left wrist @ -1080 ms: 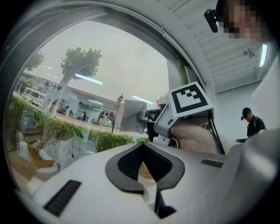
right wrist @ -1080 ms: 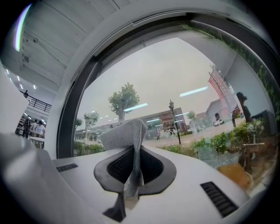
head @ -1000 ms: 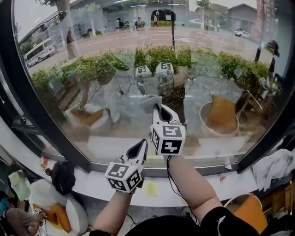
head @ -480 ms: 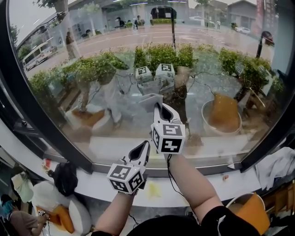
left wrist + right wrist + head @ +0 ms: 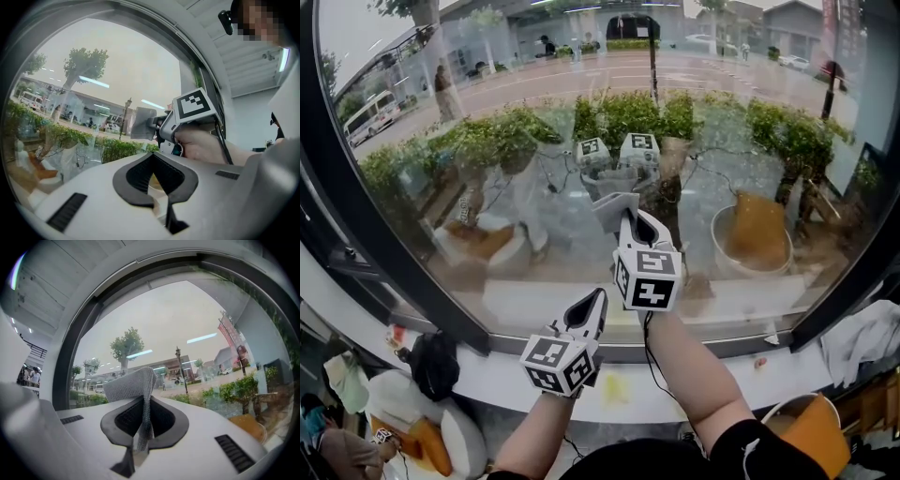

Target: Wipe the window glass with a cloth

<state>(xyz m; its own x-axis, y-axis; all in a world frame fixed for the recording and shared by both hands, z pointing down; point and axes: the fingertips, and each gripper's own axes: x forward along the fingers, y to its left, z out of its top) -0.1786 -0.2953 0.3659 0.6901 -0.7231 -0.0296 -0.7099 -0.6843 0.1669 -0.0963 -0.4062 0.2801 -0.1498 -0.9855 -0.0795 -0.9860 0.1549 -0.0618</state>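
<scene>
At frame centre, the right gripper [image 5: 625,220] clamps a grey cloth [image 5: 612,207], whose long axis points up toward the window glass [image 5: 516,141]. Below it, the left gripper [image 5: 595,298] has its jaws closed on nothing.

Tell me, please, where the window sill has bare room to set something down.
The sill is bare between the right forearm and the white cloth heap, bar one small pink scrap. A short strip lies free between the black bag and the left gripper. Both ends are crowded.

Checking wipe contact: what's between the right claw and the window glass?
Only the grey cloth, pinched in the right claw and sticking out toward the window glass. The right gripper view shows it; whether it touches the glass can't be told.
</scene>
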